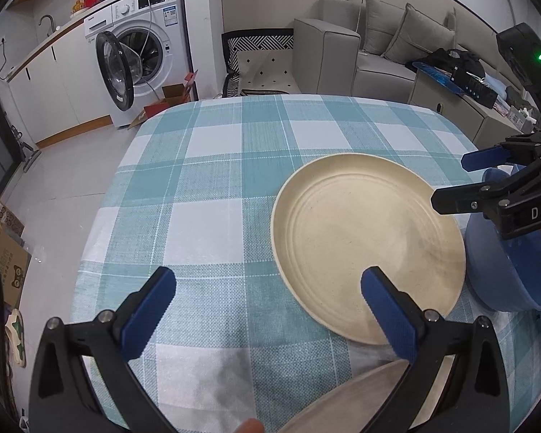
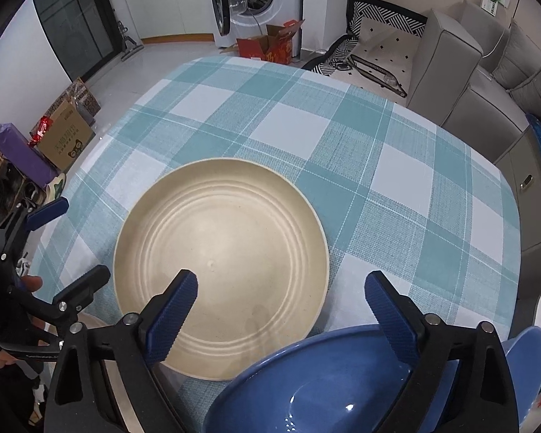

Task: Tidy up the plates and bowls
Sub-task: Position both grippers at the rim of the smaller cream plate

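A cream ridged plate (image 1: pixel 364 238) (image 2: pixel 220 267) lies flat on the teal checked tablecloth (image 1: pixel 212 187). The edge of a second pale plate (image 1: pixel 342 397) shows at the bottom of the left wrist view, under my left gripper's right finger. My left gripper (image 1: pixel 268 281) (image 2: pixel 79 240) is open, its right finger over the cream plate's near left rim, with nothing gripped. A blue bowl (image 2: pixel 324 379) (image 1: pixel 505 274) stands just right of the cream plate. My right gripper (image 2: pixel 281 283) (image 1: pixel 451 180) hangs open above the bowl's rim and the plate's near edge.
A second blue bowl (image 2: pixel 526 353) peeks out behind the first at the right. Beyond the table are a grey sofa (image 1: pixel 342 54), a washing machine (image 1: pixel 144 43) with its door open, and cardboard boxes (image 2: pixel 65 140) on the floor. The tablecloth's far half (image 2: pixel 342 126) lies bare.
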A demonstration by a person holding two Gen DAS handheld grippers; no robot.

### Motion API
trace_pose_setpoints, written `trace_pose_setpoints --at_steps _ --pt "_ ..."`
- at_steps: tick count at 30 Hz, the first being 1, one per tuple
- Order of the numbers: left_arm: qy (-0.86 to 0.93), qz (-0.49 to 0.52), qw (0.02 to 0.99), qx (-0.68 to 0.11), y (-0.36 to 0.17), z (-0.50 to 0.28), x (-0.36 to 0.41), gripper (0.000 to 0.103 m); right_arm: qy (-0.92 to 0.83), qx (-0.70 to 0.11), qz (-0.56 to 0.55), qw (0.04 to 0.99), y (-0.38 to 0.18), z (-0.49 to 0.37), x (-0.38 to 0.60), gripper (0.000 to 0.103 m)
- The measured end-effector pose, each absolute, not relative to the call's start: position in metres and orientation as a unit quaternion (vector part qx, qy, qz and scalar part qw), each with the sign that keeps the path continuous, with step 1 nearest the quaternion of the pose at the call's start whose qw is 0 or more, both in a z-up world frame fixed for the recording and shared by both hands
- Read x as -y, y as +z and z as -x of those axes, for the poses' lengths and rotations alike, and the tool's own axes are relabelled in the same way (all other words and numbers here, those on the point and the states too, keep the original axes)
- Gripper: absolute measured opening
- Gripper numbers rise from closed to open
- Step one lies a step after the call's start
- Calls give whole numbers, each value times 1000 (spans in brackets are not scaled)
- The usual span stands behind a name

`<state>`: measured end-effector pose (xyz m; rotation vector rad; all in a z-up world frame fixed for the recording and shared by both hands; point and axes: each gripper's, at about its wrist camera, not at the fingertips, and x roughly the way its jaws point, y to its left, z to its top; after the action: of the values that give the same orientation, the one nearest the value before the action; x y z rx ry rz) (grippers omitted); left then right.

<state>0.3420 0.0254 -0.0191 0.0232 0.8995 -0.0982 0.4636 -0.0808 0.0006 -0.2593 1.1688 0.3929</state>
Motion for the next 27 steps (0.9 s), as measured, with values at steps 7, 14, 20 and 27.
trace_pose_setpoints --at_steps 7,14,20,27 --pt "-51 -14 896 -440 -24 -345 -22 103 176 -564 138 795 -11 -473 78 92" --pt "-54 -15 894 -444 -28 -350 -21 103 175 -582 146 781 -22 -480 74 86" --pt "-57 -15 892 -448 -31 -352 -21 103 171 -595 141 773 -29 -487 74 84" --pt "-56 -17 891 -450 -34 -355 -21 103 175 -599 142 769 -32 -490 72 81"
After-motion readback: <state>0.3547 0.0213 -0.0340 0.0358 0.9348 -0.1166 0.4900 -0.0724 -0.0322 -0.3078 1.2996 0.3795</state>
